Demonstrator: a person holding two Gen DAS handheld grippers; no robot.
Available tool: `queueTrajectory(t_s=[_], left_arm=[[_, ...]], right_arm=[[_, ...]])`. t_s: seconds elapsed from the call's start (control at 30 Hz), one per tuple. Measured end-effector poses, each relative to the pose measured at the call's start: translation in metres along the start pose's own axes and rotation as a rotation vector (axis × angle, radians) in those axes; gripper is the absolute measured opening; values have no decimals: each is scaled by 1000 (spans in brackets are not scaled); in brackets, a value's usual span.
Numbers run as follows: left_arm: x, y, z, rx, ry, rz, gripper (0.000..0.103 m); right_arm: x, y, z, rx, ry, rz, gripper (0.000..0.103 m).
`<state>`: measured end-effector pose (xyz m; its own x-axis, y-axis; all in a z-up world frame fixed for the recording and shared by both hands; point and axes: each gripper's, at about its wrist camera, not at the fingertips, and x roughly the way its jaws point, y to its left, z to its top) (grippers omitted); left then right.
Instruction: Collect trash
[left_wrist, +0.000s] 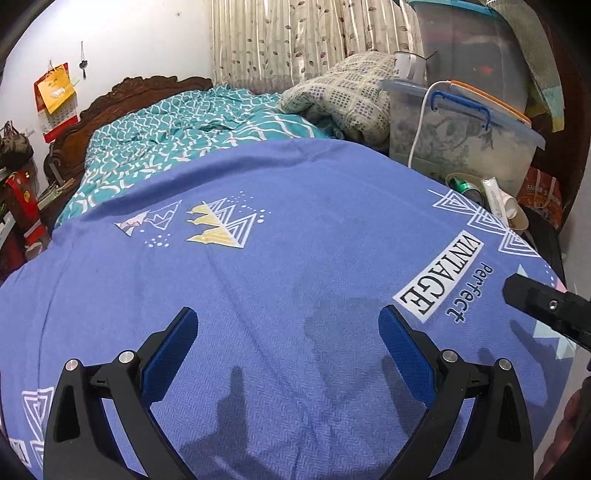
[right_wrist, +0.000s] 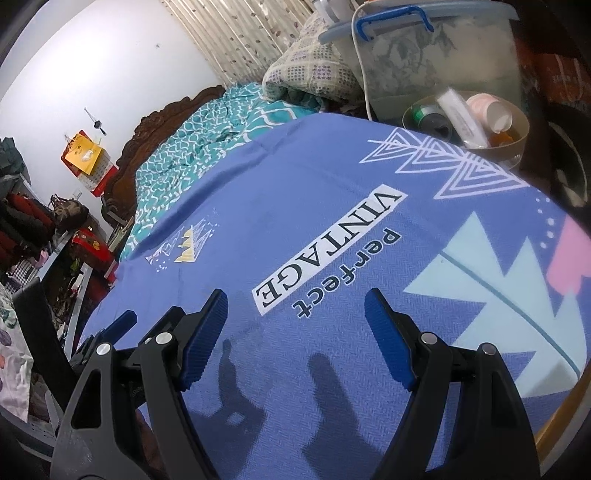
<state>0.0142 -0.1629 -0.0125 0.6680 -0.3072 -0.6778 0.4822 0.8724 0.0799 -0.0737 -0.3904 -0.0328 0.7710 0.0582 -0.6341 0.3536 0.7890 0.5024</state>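
Both hand-held grippers tilted downward, open.

Left gripper and right gripper, fingers apparently spread, empty.

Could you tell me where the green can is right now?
The green can lies inside the round bin past the blue sheet's far right edge, beside a white tube.

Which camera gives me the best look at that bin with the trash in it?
The right wrist view: the bin shows its round rim and the can, tube and cup inside. The left wrist view catches it only small, partly hidden behind the blue bedsheet.
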Motion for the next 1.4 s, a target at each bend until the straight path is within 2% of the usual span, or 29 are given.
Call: queueTrajectory(t_s=[0.5,0.7,0.9,1.13,1.4], left_arm=[[-1,9,-1,-44,7,15,94],[2,21,-2,-107,37,-2,94],[1,31,-2,-152,30,4,94],[-8,29,-1,-137,-8,13,94],[-18,13,2,-68,-40,69,94]], right_arm=[[2,2,-1,-9,9,-5,77],[3,3,-1,-4,13,-5,77],[3,4,-4,-4,17,-6,77],[3,3,-4,-4,18,-7,77],[2,0,-3,-2,11,-5,77]])
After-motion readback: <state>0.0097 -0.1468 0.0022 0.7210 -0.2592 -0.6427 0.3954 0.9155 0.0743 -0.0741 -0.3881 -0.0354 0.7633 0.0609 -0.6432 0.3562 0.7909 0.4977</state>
